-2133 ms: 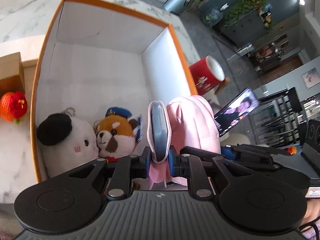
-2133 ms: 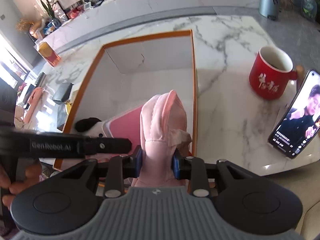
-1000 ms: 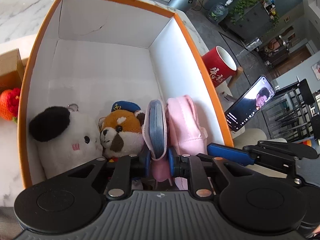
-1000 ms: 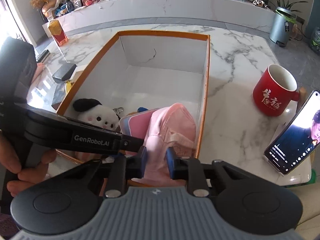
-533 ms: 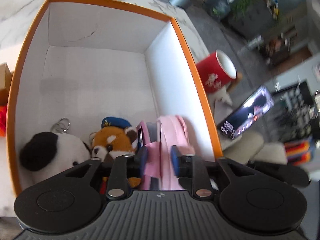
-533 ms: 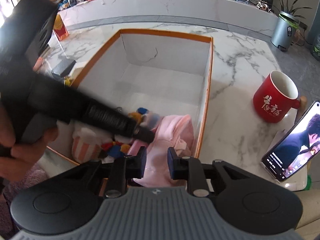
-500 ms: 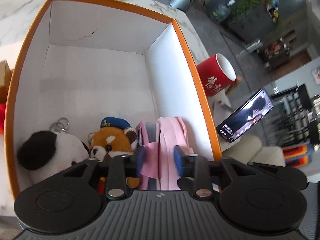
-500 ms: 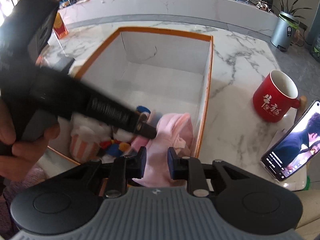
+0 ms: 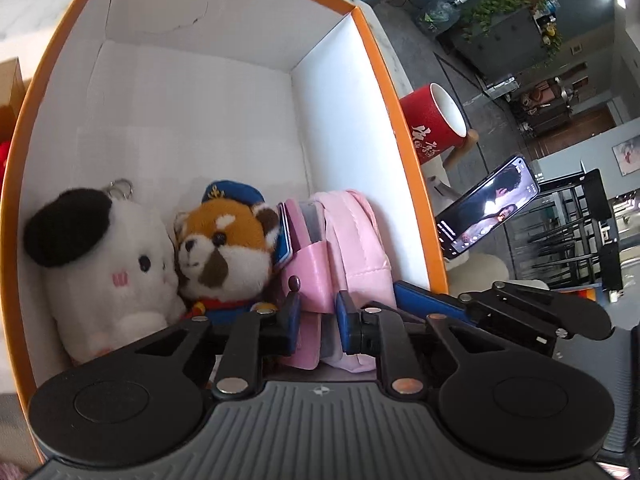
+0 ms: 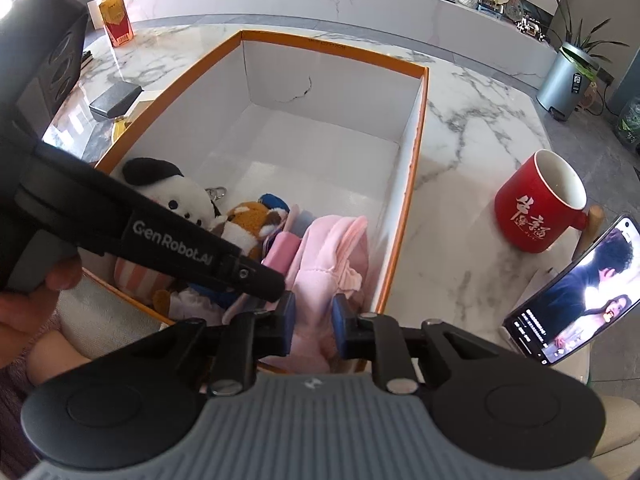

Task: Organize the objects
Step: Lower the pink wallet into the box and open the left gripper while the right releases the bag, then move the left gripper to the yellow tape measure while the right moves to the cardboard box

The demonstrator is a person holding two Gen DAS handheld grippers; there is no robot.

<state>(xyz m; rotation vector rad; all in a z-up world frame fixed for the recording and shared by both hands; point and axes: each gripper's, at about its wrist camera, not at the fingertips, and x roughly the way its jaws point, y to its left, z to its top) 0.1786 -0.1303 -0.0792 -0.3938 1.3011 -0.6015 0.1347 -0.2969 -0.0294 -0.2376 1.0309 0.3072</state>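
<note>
Since half a second ago the left gripper [image 9: 316,316] has re-closed on the pink wallet [image 9: 308,264]; the right gripper [image 10: 313,322] is closing on the pink glove [image 10: 332,264]. Both lie in the orange-rimmed box's [image 10: 416,168] near right corner beside the red panda plush [image 9: 228,248] and white dog plush [image 9: 104,252].

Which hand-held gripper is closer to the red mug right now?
Right. The right hand-held gripper sits at the box's wall nearest the red mug. The left hand-held gripper reaches in from the far side, by the plush toys.

fuzzy plush toys [image 9: 224,248] and a soft pink cloth pouch [image 9: 352,240] are lying in a matt cardboard box [image 9: 192,120] on the glossy marble table [image 10: 472,128].
</note>
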